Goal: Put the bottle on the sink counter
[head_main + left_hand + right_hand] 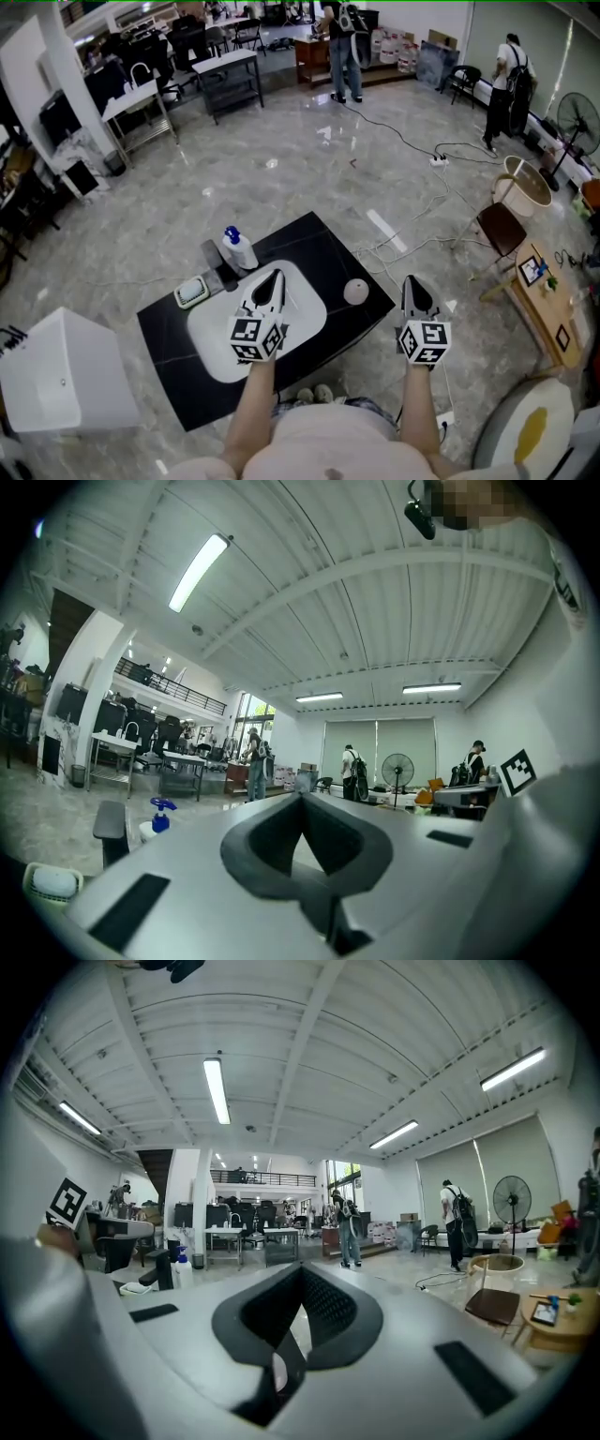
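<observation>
The bottle (pixel 240 250) stands upright on the black sink counter (pixel 319 246), at the back edge of the white basin (pixel 211 347) and just beside the black faucet (pixel 217 270). Neither tool touches it. The left gripper (pixel 273 278) hangs over the basin with its jaws pressed together and nothing between them. The right gripper (pixel 412 283) is off the counter's right edge, its jaw tips likewise meeting on nothing. Judged from how things lie, the bottle is already where the task wants it.

It is a small white bottle with a blue pump or spray head, and it looks like plastic. It is likely light and fairly stiff, though the thin walls may give under a hard squeeze. How full it is cannot be told, so its weight is uncertain. The smooth round body probably slips in hard jaws, and the head makes it a little top-heavy. The safest hold would be across the middle of the body, below the blue head, with the jaws level so the bottle does not tilt. The head is a poorer place to hold, since it may turn or press down.

No brand, label or writing can be read on the bottle; it is too small in every view. The gripper cubes carry only black-and-white square markers, not text.
</observation>
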`<state>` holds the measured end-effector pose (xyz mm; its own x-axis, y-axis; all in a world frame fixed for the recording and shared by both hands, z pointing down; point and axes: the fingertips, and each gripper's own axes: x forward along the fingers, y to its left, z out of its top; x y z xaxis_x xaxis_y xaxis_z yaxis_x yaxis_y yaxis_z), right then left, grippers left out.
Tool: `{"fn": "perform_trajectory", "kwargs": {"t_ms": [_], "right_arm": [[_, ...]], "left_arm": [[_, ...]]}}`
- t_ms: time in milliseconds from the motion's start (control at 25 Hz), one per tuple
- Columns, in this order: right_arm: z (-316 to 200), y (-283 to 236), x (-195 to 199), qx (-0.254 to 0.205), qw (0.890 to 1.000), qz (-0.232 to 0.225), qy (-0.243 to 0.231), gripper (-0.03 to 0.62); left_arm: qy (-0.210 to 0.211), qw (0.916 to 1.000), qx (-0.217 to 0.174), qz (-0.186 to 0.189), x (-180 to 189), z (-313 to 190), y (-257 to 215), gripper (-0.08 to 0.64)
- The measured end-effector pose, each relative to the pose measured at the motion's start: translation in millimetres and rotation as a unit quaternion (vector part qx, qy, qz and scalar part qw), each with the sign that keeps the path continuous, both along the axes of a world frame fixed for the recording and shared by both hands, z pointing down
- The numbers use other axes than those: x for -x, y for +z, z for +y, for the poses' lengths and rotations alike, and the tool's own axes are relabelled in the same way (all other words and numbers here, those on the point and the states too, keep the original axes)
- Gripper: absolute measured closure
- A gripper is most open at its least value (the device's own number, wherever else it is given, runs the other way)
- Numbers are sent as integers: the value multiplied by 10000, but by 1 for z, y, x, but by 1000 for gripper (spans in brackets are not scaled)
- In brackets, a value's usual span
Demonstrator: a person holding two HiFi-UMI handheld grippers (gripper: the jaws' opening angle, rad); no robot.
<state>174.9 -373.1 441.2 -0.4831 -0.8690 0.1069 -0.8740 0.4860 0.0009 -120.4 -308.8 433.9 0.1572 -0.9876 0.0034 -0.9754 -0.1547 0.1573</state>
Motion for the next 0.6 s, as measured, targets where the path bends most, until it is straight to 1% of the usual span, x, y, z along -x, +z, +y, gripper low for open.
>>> {"fn": "perform_trajectory", "kwargs": {"t_ms": [200,400,600], "right_arm": [[1,1,-2,13,10000,16,-15,578],[1,3,-1,32,10000,29,-15,578],[1,9,2,70,10000,34,-23,578]], "left_arm": [[22,10000,32,8,-4,1,2,534],[46,9998,61,-175,-8,0,4,534],[74,9999,57,-143,-7,-2,6,534]]}}
